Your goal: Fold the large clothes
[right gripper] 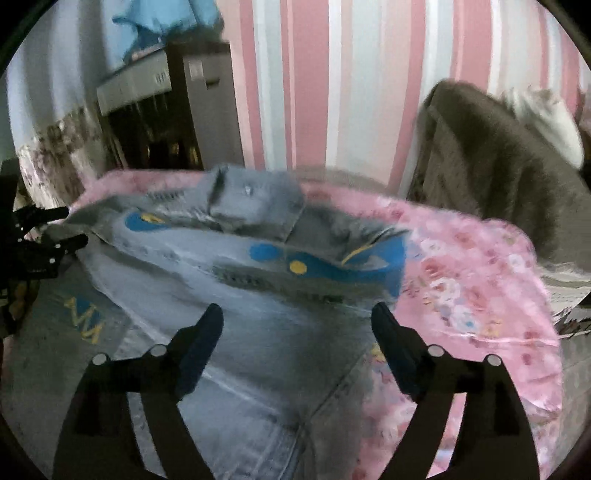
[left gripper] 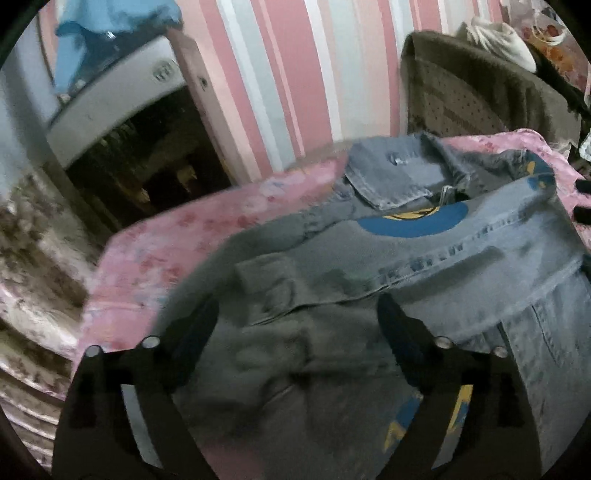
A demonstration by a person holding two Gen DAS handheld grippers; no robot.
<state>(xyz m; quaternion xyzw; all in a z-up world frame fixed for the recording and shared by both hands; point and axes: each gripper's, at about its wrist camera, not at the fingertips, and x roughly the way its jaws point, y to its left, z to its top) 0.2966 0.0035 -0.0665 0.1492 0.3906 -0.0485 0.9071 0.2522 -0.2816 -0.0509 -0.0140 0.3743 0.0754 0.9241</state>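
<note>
A light blue denim jacket (left gripper: 424,258) with blue and yellow prints lies partly folded on a pink floral sheet (left gripper: 166,236). Its collar and a chest pocket flap (left gripper: 388,177) point toward the wall. My left gripper (left gripper: 295,314) hovers open above the jacket's grey, shaded part, with nothing between its fingers. In the right wrist view the same jacket (right gripper: 258,332) fills the middle. My right gripper (right gripper: 297,321) stands open over it near the jacket's right edge and holds nothing. The left gripper (right gripper: 72,227) shows at the left edge of that view, open.
A pink and white striped wall (right gripper: 332,92) rises behind the bed. A brown chair (right gripper: 498,166) draped with a white cloth (right gripper: 546,118) stands at the right. A white appliance (left gripper: 122,92) with blue cloth (left gripper: 110,22) on top is at the left, above a dark opening.
</note>
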